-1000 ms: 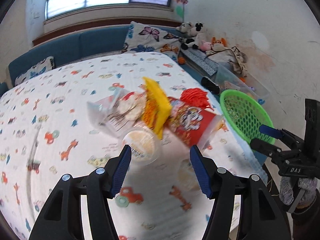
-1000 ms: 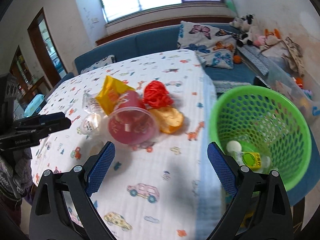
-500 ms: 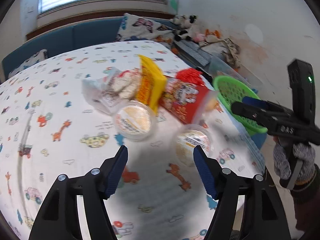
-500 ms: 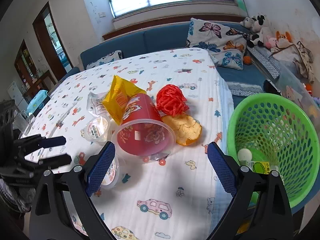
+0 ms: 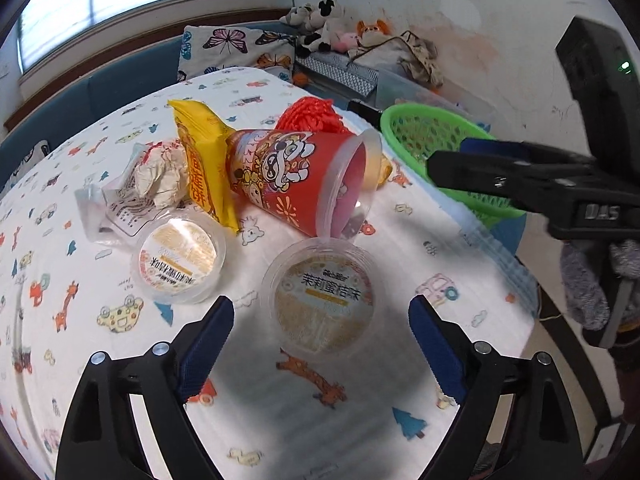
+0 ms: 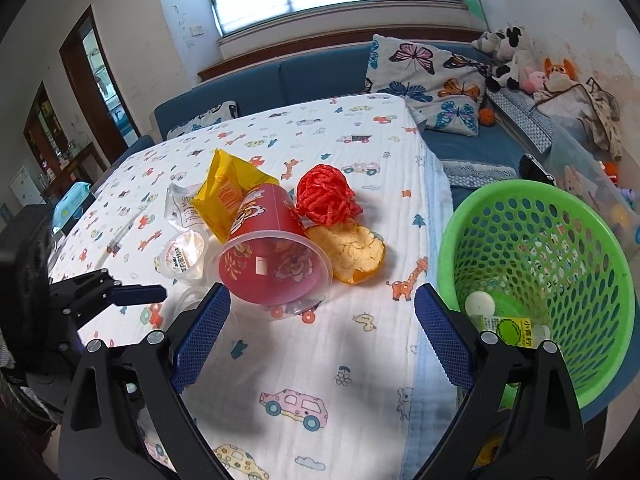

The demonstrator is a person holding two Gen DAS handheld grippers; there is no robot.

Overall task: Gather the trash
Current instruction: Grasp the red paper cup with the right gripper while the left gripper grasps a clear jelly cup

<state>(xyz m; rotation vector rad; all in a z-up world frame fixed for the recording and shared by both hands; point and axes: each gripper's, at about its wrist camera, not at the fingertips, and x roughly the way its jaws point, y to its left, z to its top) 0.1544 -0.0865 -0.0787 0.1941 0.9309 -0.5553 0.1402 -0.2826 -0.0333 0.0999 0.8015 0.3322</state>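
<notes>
Pick-up approach in hand: the left gripper [image 5: 321, 344] has just been opening its jaws, which now stand wide apart on either side of the near clear lidded cup [image 5: 321, 292] on the counter [image 5: 100, 360], pads not touching it. The right gripper [image 6: 322, 334] hovers near the counter's edge, jaws apart and empty, with the green basket [image 6: 560, 280] just right of it and a few items already inside. Judged next: lower the left jaws around the cup, clamp, then carry it right to the basket without knocking the tipped red cup [image 5: 296, 180] just beyond.
</notes>
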